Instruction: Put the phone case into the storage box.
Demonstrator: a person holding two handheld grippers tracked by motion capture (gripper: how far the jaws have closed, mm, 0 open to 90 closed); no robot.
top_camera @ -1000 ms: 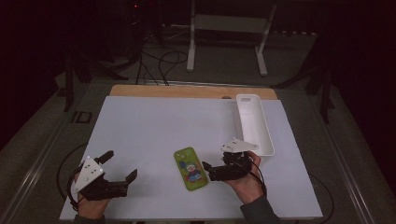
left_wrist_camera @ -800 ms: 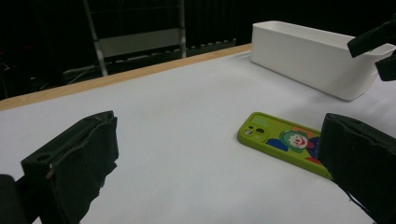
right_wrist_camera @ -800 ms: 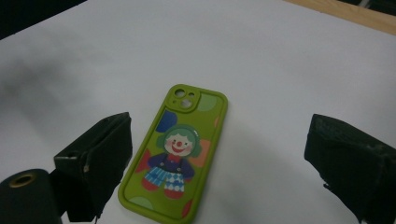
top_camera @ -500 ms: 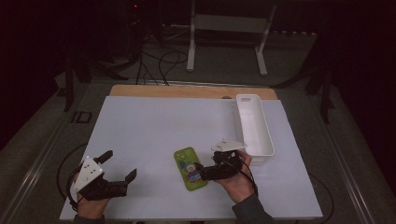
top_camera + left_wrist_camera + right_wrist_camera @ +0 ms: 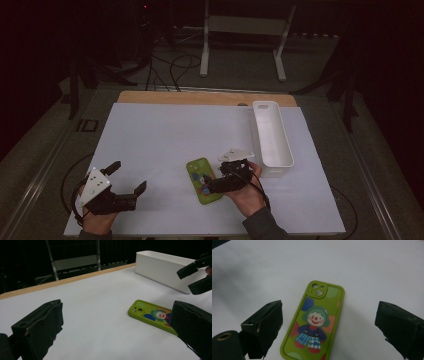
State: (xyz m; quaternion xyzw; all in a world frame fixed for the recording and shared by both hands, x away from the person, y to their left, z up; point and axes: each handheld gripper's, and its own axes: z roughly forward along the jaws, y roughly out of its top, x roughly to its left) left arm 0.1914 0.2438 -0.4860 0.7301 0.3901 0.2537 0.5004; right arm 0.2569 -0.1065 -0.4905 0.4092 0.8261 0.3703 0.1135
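Green phone (image 5: 315,322) lies flat, back up, on the white counter (image 5: 165,135), left of the white bin (image 5: 272,140). My right gripper (image 5: 212,186) hovers over its lower end, fingers (image 5: 263,326) wide, straddling the long edges, not touching. Left gripper (image 5: 131,178) sits well apart, fingers wide, holding nothing. Phone's probably stiff, moderately heavy, silicone case grippy; I'd pinch across the long sides near the middle, low.

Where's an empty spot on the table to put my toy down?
The big bare patch of white table runs from the wooden back edge down to the left gripper, left of the white bin. It is crowded near the front, where the right gripper hovers over the green phone beside the bin.
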